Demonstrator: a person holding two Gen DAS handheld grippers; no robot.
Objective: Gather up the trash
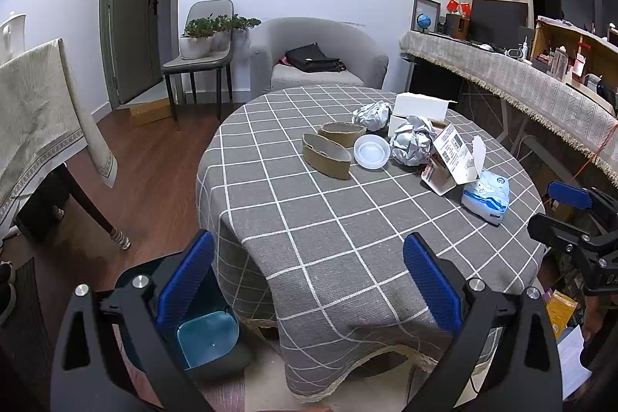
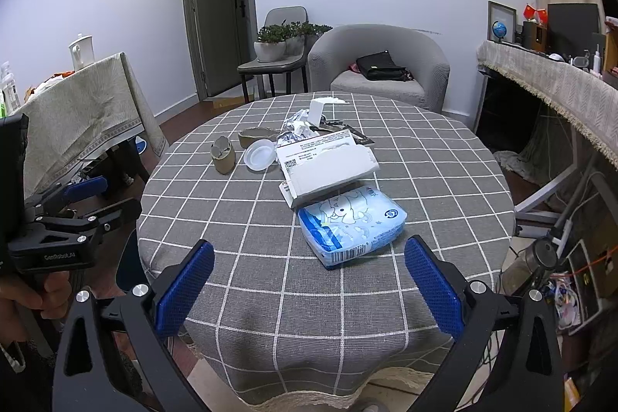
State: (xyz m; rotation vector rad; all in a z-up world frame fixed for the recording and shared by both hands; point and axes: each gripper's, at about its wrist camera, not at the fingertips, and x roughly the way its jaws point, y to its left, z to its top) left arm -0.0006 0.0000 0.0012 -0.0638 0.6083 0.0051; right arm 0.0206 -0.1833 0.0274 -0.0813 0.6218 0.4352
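Trash lies on a round table with a grey checked cloth [image 1: 328,238]: two squashed cardboard rolls [image 1: 326,155], a white plastic lid [image 1: 371,151], two crumpled foil balls [image 1: 411,141], a torn white carton [image 1: 455,157] and a blue-white tissue pack [image 1: 486,195]. The pack [image 2: 351,222] lies just ahead of my right gripper [image 2: 309,280], which is open and empty over the near table edge. My left gripper [image 1: 309,277] is open and empty above the table's near-left edge. A dark bin with a blue liner [image 1: 208,338] stands on the floor below it.
A white box [image 1: 421,107] stands behind the trash. A grey armchair [image 1: 320,56] with a black bag, a chair with plants [image 1: 201,45], a cloth-covered table [image 1: 34,111] at left and a cluttered counter [image 1: 540,72] at right surround the table.
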